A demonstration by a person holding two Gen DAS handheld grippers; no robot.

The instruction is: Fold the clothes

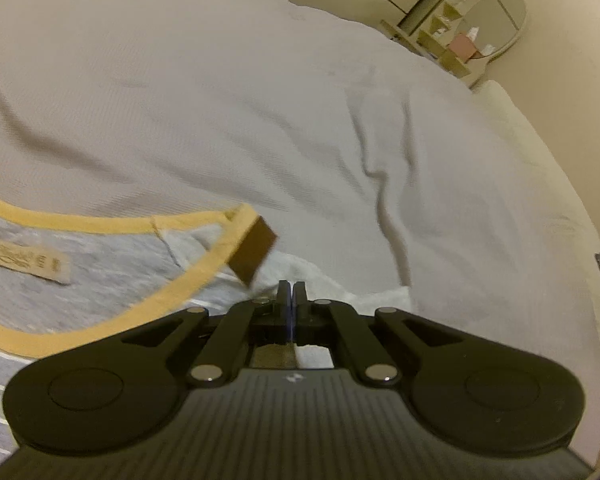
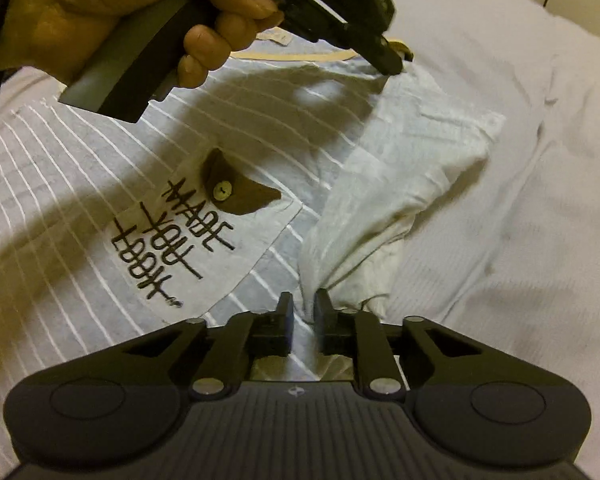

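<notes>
**Both claws pinch the sleeve side of the striped T-shirt, ready to fold it inward**

The grey striped T-shirt (image 2: 80,152) lies flat on the bed (image 1: 260,100), chest pocket (image 2: 204,236) up, with its yellow-trimmed neckline (image 1: 112,226) at about 9 o'clock in the left wrist view. The white sleeve (image 2: 400,176) runs from the shoulder toward the right claw.

The left claw (image 1: 291,294) is clenched, its jaws pressed together at the shoulder seam just beside the collar corner; the fabric it seems to pinch is too thin to see between the pads, so the grip is judged, not confirmed. A small brown tag (image 1: 254,250) sticks up at 11 o'clock from it. The right claw (image 2: 303,306) is nearly closed and grasping a bunched ridge of sleeve-and-side fabric rising between its fingers. A hand (image 2: 112,12) works the left tool at 11 o'clock in the right wrist view.

To fold well, both claws should likely lift together only enough to clear the bed, keep the edge between them taut and straight, then carry it across toward the pocket so the crease runs parallel to the stripes' cross direction. Uneven lift would skew the fold; the thin left pinch could slip.
</notes>
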